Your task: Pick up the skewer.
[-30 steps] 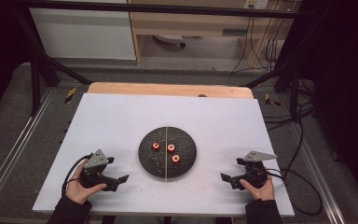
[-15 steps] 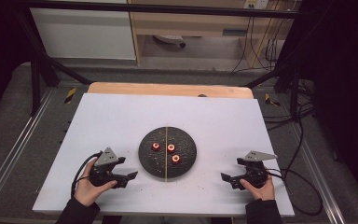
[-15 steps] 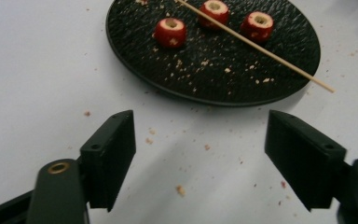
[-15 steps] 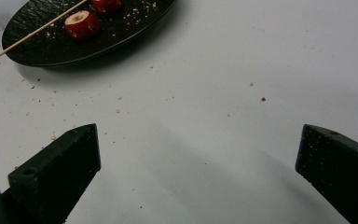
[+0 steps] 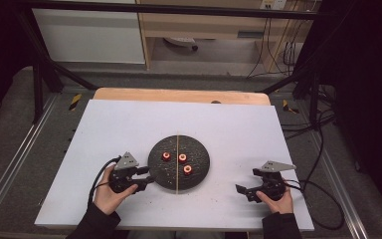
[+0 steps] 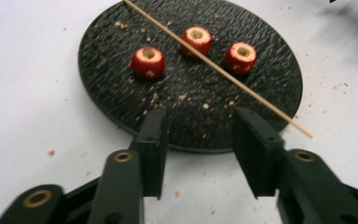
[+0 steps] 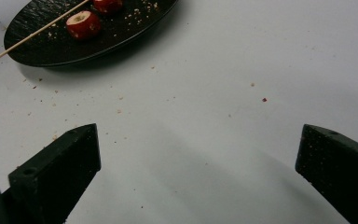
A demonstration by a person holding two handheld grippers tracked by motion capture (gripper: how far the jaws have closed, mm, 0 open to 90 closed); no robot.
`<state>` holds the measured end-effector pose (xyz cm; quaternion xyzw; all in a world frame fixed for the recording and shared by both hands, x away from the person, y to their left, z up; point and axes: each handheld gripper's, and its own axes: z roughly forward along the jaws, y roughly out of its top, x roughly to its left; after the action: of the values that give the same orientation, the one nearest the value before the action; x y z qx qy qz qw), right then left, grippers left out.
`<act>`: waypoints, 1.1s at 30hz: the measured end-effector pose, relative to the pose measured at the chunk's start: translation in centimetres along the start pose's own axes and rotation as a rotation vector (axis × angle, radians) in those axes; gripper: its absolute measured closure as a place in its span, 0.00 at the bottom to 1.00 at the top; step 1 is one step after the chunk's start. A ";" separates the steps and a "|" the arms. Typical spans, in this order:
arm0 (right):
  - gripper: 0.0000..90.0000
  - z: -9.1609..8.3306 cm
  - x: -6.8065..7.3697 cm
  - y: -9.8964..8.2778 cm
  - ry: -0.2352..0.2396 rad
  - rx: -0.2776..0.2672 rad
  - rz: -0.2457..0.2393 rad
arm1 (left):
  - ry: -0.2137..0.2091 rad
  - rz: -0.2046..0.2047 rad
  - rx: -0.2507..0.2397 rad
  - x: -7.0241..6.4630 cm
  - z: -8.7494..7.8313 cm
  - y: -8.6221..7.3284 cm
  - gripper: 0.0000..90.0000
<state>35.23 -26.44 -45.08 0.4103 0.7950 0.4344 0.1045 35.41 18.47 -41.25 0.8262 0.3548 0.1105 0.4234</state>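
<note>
As left tongs (image 5: 148, 175) close, nearer plate (image 5: 201, 172)

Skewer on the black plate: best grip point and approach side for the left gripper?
Probably the near end of the skewer, where it juts past the rim of the black plate over bare table. The rest lies flat on the plate between the three red fruit pieces. The left gripper, jaws just narrowing and empty, could straddle that end from above.

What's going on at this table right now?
A person works with a claw in each hand. The left claw has reached the near rim of a black round plate, its jaws just closing with nothing between them. On the plate lie three cored red fruit pieces and a wooden skewer. The right claw rests open, off to the side.
</note>
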 end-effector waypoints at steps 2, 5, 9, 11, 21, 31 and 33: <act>0.01 0.0 0.0 0.0 0.000 -0.002 -0.001 | -0.012 -0.013 -0.001 -0.3 0.3 0.4 0.69; 0.01 0.0 0.0 0.0 0.001 0.000 0.000 | -0.027 -0.021 -0.004 -0.7 0.8 0.8 0.74; 0.01 0.0 0.0 0.0 0.002 0.001 0.003 | -0.034 -0.006 0.006 -1.4 1.5 1.3 0.79; 0.01 0.0 0.0 0.0 0.002 0.002 0.001 | -0.034 -0.002 0.005 -1.7 1.8 1.5 0.82; 0.01 0.1 0.0 0.0 0.002 0.005 -0.003 | -0.051 0.002 0.035 -3.0 3.9 2.2 0.94; 0.01 0.1 0.0 0.0 0.002 0.004 -0.001 | -0.082 0.006 0.050 -4.3 5.6 2.8 0.99; 0.01 0.1 0.0 0.0 0.001 0.004 -0.003 | -0.079 0.013 0.054 -4.5 5.9 2.8 0.99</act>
<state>35.22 -26.40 -45.15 0.4092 0.7966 0.4327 0.1039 36.41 10.65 -42.21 0.8434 0.3351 0.0711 0.4138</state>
